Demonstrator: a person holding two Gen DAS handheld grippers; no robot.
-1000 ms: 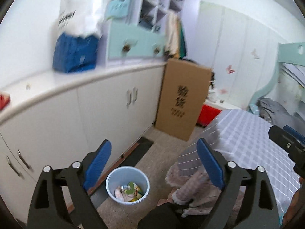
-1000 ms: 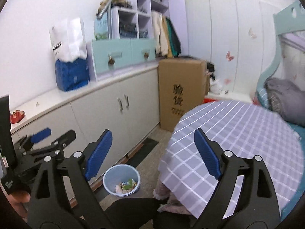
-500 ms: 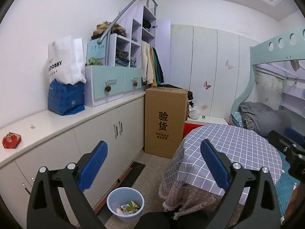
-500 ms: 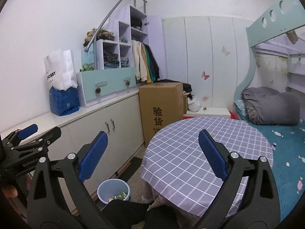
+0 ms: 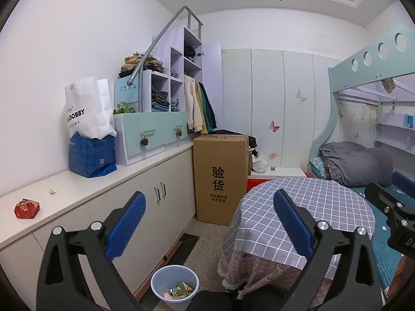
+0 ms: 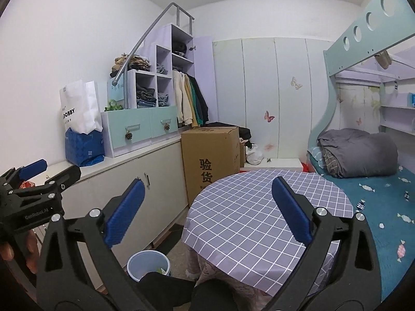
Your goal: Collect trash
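Both grippers up, nothing held.
Left gripper (image 5: pixel 207 223) and right gripper (image 6: pixel 207 212) have fingers spread wide; the bin (image 5: pixel 175 283) with trash (image 5: pixel 177 291) stands on the floor beside the bench (image 5: pixel 77 194).

Pale blue round plastic wastebasket (image 5: pixel 175 283) upright on speckled floor, open-topped, beside base of white cabinet run, near fringed edge of checked tablecloth. Inside: low heap of mixed trash (image 5: pixel 178 291), crumpled wrappers in pink, white, green, yellow; bin well under half full. Small crumpled red packet (image 5: pixel 26 208) lying on white surface above cabinets, alone, well apart from wastebasket.
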